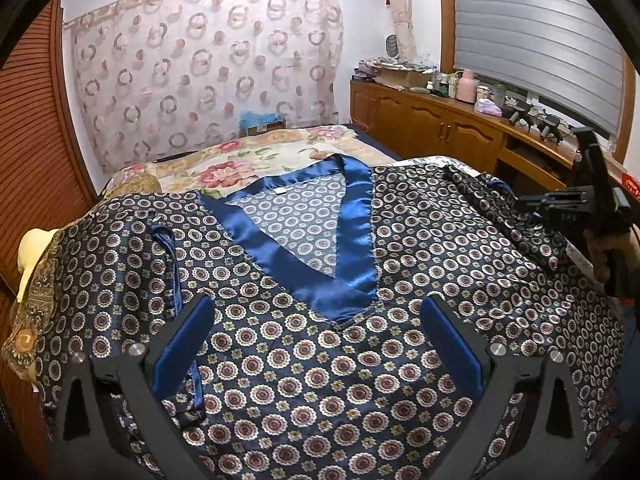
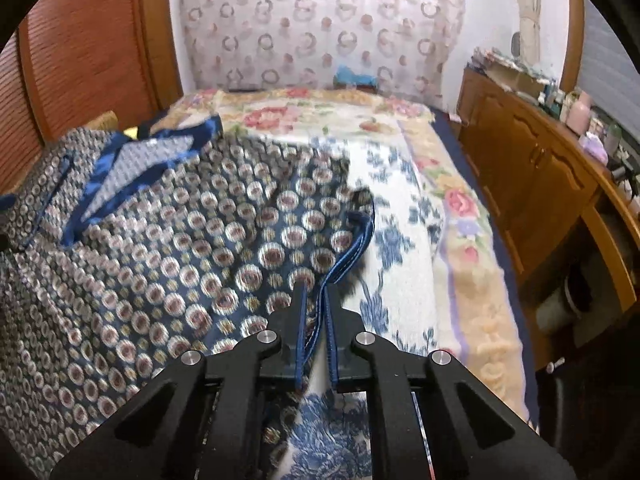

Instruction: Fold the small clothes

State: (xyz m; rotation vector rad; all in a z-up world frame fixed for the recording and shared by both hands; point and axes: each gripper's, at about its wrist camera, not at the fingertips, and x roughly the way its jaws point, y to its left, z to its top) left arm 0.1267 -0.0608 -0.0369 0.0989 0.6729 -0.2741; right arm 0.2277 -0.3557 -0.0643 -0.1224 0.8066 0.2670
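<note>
A dark blue top patterned with round medallions (image 1: 320, 360) lies spread on the bed, front up, its shiny blue V-neck band (image 1: 352, 240) pointing toward me. My left gripper (image 1: 318, 304) hovers open over the chest area, one blue pad (image 1: 188, 340) on each side and nothing between them. At the garment's right side, my right gripper (image 1: 524, 204) is held by a hand. In the right wrist view the right gripper (image 2: 315, 288) is shut on the garment's blue-trimmed edge (image 2: 356, 248), with the patterned cloth (image 2: 180, 260) spreading off to the left.
A floral blanket (image 2: 404, 200) covers the bed under and beyond the garment. A wooden cabinet (image 1: 424, 120) crowded with bottles and boxes runs along the right. A louvred wooden door (image 1: 28, 140) stands on the left, with a yellow item (image 1: 32, 248) below it.
</note>
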